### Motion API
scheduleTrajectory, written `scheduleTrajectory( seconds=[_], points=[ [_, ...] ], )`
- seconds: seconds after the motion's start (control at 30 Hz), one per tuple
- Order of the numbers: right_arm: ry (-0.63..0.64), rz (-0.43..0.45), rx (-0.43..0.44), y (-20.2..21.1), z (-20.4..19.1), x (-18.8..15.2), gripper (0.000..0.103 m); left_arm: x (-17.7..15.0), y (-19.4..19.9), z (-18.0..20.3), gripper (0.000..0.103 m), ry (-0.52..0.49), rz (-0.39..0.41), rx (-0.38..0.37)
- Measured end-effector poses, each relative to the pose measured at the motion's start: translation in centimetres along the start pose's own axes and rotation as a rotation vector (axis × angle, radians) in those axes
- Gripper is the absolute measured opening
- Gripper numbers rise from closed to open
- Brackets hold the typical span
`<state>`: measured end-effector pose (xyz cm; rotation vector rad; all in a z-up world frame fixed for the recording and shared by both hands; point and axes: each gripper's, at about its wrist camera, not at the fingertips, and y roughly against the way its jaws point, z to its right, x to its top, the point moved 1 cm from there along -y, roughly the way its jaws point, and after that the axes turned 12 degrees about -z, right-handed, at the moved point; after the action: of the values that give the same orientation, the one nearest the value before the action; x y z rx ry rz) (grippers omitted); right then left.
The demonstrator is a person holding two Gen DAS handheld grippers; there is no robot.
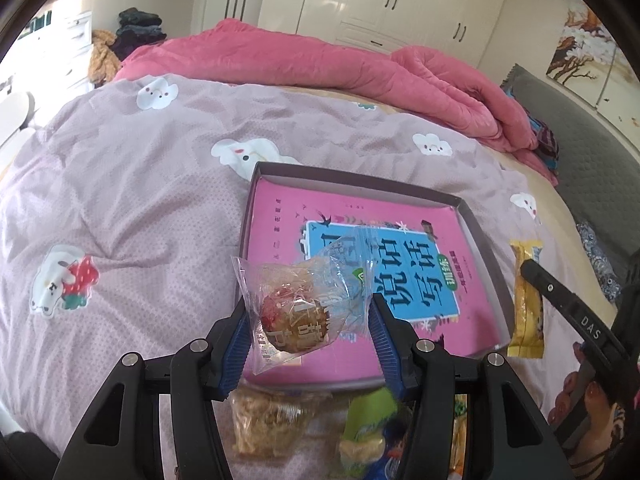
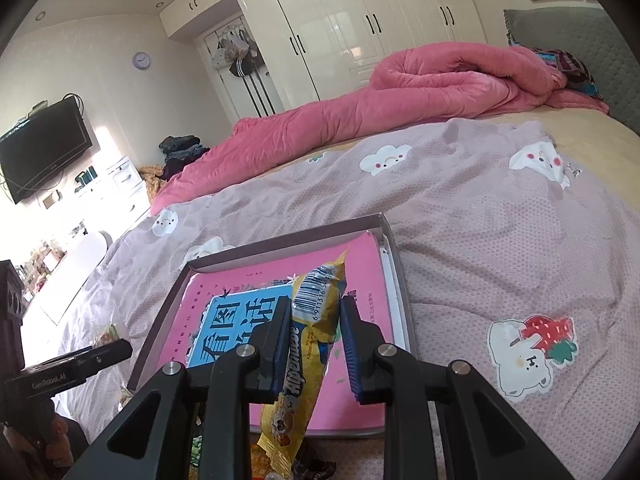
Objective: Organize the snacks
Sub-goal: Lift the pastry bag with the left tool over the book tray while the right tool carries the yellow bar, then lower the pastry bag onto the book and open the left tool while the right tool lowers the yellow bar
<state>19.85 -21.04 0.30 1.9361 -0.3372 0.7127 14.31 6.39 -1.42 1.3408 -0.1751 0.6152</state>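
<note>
My left gripper (image 1: 310, 312) is shut on a round brown pastry in a clear wrapper (image 1: 294, 320), held above the near left corner of a shallow grey box (image 1: 360, 178). A pink book (image 1: 280, 220) lies flat inside that box. My right gripper (image 2: 316, 308) is shut on a long yellow Alpenliebe candy packet (image 2: 308, 344), which hangs over the same box (image 2: 280, 240) and book (image 2: 360, 268). In the left wrist view the yellow packet (image 1: 528, 320) and right gripper (image 1: 540, 280) sit just beyond the box's right side. The left gripper (image 2: 112, 352) shows at the right wrist view's left edge.
The box rests on a mauve quilt (image 1: 140, 200) printed with clouds and bears. More snacks lie before the box: a tan packet (image 1: 268, 420) and a green one (image 1: 372, 428). A rolled pink blanket (image 1: 320, 64) lies along the bed's far side, with wardrobes (image 2: 360, 28) behind.
</note>
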Motion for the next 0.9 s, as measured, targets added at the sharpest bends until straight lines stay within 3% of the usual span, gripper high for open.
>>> scheduleTrajectory(
  seconds=[0.43,0.9],
  points=[
    [-0.033,-0.04,0.002,-2.6,1.5,1.0,0.025,2.3,-3.4,0.1,0.057,-0.014,-0.028,0.005],
    [-0.031,-0.171,-0.027,-5.4,2.0,0.2,0.025,1.8,-6.3,1.2,0.057,-0.073,-0.098,0.034]
  ],
)
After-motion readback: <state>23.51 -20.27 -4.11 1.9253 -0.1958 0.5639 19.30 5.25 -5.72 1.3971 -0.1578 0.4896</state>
